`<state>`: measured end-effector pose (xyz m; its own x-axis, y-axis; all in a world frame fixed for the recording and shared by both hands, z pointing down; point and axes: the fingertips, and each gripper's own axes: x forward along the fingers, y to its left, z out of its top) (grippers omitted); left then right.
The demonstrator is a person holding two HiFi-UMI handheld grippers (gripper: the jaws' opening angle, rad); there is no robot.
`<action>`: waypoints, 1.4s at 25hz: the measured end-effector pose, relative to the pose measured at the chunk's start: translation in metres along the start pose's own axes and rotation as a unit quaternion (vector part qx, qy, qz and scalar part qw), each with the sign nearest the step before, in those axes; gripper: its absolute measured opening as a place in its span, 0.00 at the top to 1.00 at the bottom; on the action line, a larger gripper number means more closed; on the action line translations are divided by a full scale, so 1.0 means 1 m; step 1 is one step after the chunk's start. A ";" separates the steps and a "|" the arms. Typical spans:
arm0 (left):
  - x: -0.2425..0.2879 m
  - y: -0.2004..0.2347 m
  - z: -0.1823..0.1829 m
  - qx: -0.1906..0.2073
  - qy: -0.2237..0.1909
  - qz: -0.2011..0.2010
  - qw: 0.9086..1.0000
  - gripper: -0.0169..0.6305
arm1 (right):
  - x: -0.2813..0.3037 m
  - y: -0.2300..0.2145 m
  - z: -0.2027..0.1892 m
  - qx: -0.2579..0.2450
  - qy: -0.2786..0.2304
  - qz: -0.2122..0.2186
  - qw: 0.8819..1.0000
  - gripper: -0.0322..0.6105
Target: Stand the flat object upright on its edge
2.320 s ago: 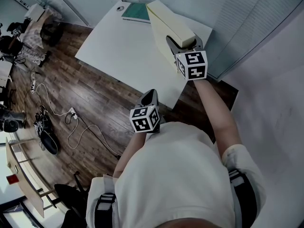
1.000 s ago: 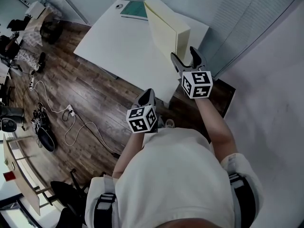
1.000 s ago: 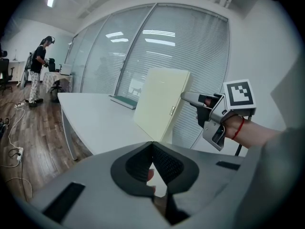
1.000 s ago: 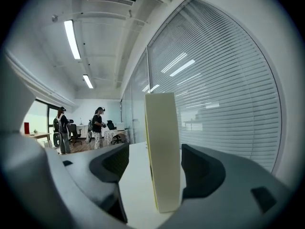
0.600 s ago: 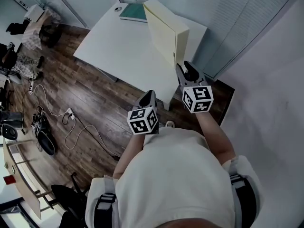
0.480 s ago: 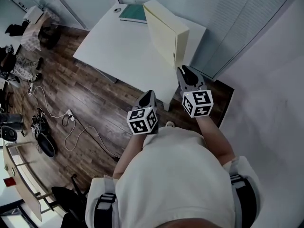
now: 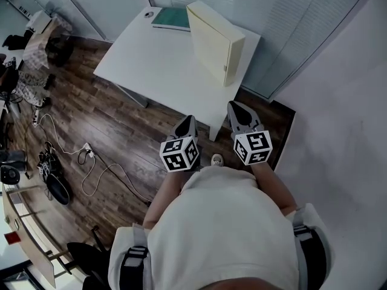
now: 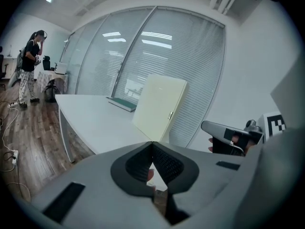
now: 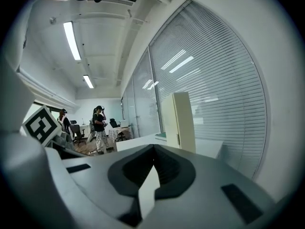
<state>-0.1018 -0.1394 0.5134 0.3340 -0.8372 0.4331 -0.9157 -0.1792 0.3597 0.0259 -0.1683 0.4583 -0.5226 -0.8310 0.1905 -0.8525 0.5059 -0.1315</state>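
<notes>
A flat cream box (image 7: 214, 41) stands upright on its edge at the right side of the white table (image 7: 151, 65), with nothing touching it. It also shows in the left gripper view as the box (image 8: 159, 106) and in the right gripper view as the box (image 9: 179, 122). My right gripper (image 7: 234, 106) hangs off the table's near edge, well short of the box. Its jaws have just been closing and are shut with nothing between them. My left gripper (image 7: 188, 121) hovers over the floor, shut and empty.
A green book (image 7: 171, 18) and a small round object (image 7: 149, 12) lie at the table's far end. Glass walls with blinds (image 7: 290, 23) run behind and right of the table. Cables (image 7: 91, 156) trail over the wooden floor to the left. A person (image 8: 29, 66) stands far off.
My right gripper has drawn back from the box toward my body and off the table's edge, and its jaws have gone from open to shut. The box stays upright alone.
</notes>
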 end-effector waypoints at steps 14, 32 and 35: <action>-0.065 0.025 0.000 -0.011 -0.001 -0.002 1.000 0.95 | -0.037 0.055 -0.014 0.013 0.027 -0.009 1.000 0.92; -0.114 0.029 -0.018 -0.002 -0.007 -0.011 1.000 0.95 | -0.080 0.086 -0.014 0.019 -0.003 -0.033 0.999 0.92; -0.124 0.030 -0.018 -0.003 -0.011 -0.010 1.000 0.95 | -0.087 0.090 -0.012 0.018 -0.004 -0.035 0.999 0.92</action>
<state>-0.1666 -0.0316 0.4848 0.3468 -0.8445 0.4081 -0.9074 -0.1921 0.3737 -0.0054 -0.0478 0.4416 -0.4613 -0.8662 0.1920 -0.8860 0.4381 -0.1522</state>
